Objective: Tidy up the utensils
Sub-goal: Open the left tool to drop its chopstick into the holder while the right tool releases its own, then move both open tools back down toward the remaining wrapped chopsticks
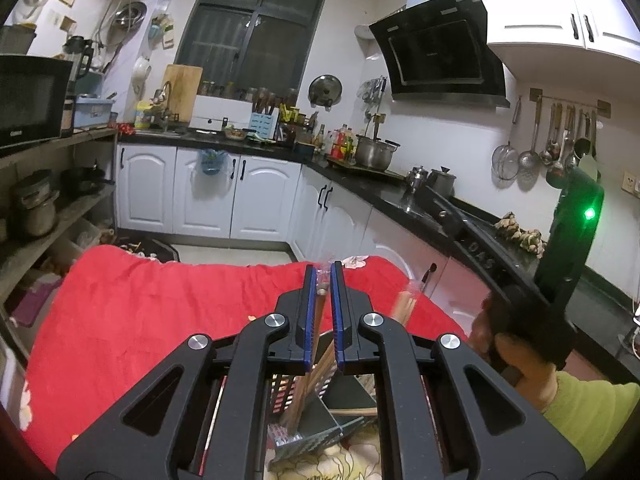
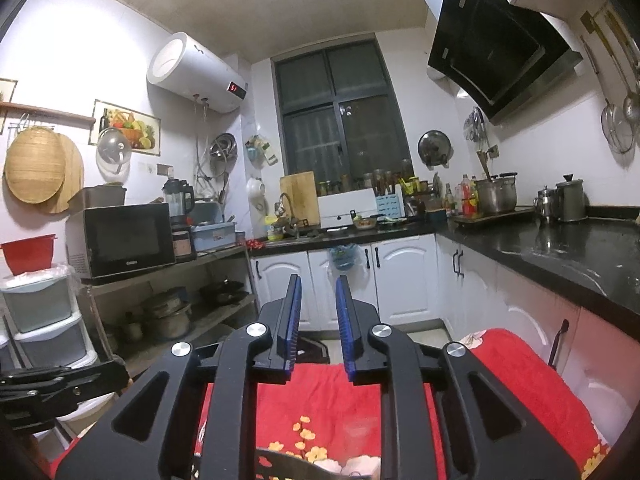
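The left tongs (image 1: 324, 276) are closed tight on a brown wooden chopstick (image 1: 318, 312), which slants down between the blue pads into a grey slotted utensil holder (image 1: 316, 420). More chopsticks (image 1: 320, 368) lean in that holder, which sits on the bench covered by a red cloth (image 1: 160, 300); the black tong arms hide most of the holder, and its compartments cannot be told apart. Just right of the left tongs, a blurred bundle of wooden sticks (image 1: 406, 304) is hard to make out. A hand (image 1: 516, 356) grips the other tool at the frame's right edge. The right tongs (image 2: 318, 308) stand partly open with nothing between the pads, above the red cloth (image 2: 320, 396). A dark rim (image 2: 288, 462) is cut off at the bottom edge.
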Available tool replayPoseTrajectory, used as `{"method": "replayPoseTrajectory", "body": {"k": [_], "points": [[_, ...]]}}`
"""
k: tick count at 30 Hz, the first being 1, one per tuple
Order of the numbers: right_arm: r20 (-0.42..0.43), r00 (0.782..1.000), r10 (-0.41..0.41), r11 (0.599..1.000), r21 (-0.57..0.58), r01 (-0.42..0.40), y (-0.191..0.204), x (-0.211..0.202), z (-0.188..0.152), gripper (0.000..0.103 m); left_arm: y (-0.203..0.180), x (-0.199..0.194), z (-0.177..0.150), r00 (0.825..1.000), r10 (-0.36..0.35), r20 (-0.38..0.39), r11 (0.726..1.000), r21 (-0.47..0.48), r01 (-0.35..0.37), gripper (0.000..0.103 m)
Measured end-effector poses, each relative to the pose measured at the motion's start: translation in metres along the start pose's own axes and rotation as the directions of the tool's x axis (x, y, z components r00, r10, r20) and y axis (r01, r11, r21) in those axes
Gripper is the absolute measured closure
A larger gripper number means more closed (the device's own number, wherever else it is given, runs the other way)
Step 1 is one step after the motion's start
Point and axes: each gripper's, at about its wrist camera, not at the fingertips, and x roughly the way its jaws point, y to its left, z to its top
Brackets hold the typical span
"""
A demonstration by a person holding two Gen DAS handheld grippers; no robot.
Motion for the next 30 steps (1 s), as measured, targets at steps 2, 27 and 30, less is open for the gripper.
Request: {"method": "replayPoseTrajectory", "body": {"k": [2,27,30], "points": [[-0.014,1.0,0.006,1.0,0.009,-0.006,-0.003,-0.006,-0.001,0.079,0.001,-0.001,-0.002,1.0,0.005,-0.001,1.0,-0.006,-0.005,0.099],[-0.227,0.973,-0.035,0.998,-0.057,0.022,-0.022,-0.073,-0.022,0.041,0.013,-0.043,-0.026,0.997,0.073,0.009,0.994,-0.081,-0.072,0.01],[-0.237,0.971,-0.036,0.998,-0.061,0.022,-0.022,-0.08,-0.026,0.04,0.01,-0.049,-0.03,0.997,0.079,0.01,0.994,-0.07,-0.078,0.01]]}}
